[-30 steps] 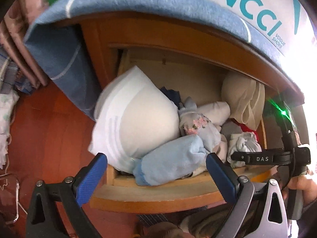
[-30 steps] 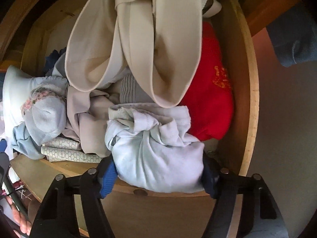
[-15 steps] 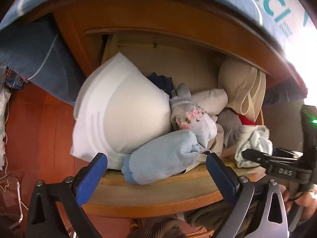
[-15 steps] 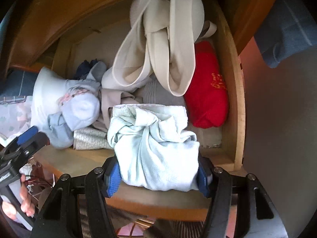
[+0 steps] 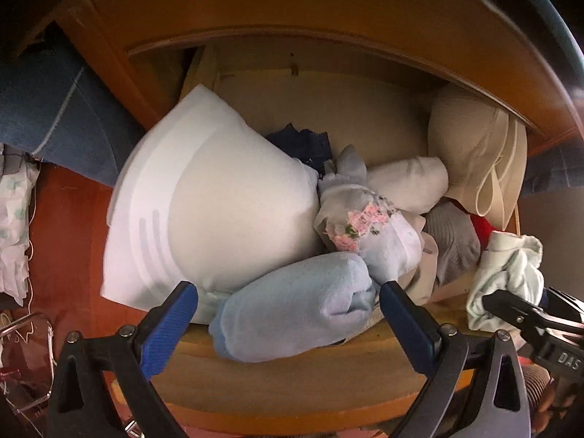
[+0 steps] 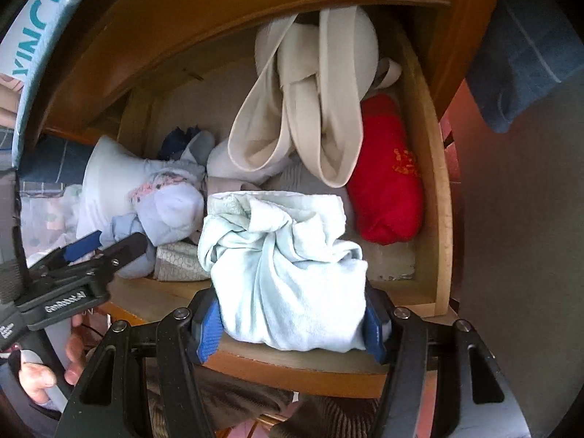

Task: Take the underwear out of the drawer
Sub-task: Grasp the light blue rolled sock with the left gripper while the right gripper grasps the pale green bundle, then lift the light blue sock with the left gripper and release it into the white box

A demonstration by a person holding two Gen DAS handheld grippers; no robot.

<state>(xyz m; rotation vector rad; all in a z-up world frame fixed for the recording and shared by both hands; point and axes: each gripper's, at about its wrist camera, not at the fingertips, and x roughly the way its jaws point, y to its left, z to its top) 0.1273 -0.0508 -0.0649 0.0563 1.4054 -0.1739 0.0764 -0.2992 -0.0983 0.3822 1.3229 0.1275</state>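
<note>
Two claws: right claw clamps pale mint crumpled cotton underwear bundle over open wooden drawer; left claw gapes wide, empty.

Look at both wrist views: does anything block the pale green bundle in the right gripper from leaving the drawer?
Nothing visible does. The right gripper clamps the pale green bundle at the drawer's front edge, away from the other clothes. The left gripper is off to the side, open around a blue roll.
</note>
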